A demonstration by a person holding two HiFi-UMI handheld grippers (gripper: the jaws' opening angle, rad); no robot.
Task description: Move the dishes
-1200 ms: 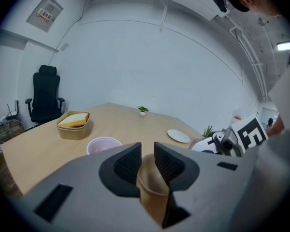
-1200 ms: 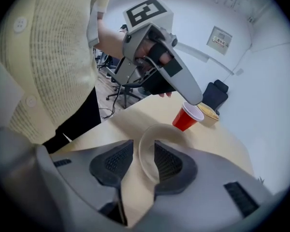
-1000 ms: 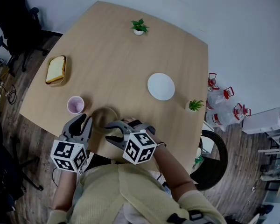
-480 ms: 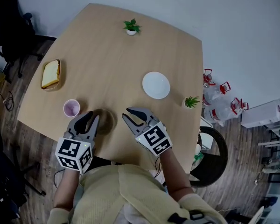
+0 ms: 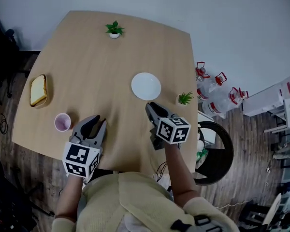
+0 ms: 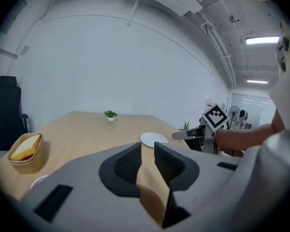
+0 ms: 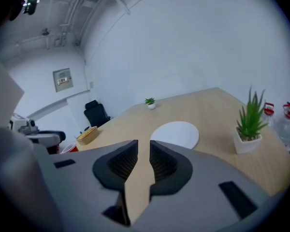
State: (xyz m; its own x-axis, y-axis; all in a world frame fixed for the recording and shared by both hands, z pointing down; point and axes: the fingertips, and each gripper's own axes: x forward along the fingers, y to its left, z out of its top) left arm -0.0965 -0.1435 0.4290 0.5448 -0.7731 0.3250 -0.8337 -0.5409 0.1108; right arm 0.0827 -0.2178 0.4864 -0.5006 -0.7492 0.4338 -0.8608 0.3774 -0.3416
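A white plate (image 5: pixel 146 86) lies empty on the wooden table (image 5: pixel 101 62), right of centre; it also shows as the plate (image 7: pixel 175 133) and the plate (image 6: pixel 153 139). A bowl with bread (image 5: pixel 38 91) and a pink cup (image 5: pixel 63 122) stand at the left side. My right gripper (image 5: pixel 153 108) hovers just this side of the plate, its jaws almost together and empty (image 7: pixel 144 144). My left gripper (image 5: pixel 93 124) hangs near the front edge, right of the cup, with only a slim gap between its jaws and nothing in it (image 6: pixel 147 146). No brown bowl is in sight.
A small potted plant (image 5: pixel 114 29) stands at the table's far edge and another plant (image 5: pixel 185 98) at the right edge, close to my right gripper. A black chair (image 5: pixel 217 158) and bottles (image 5: pixel 212 93) are on the floor to the right.
My right gripper has left the brown bowl at the front edge, swung right toward the white plate and drawn its jaws together. The bowl is no longer visible near the left gripper.
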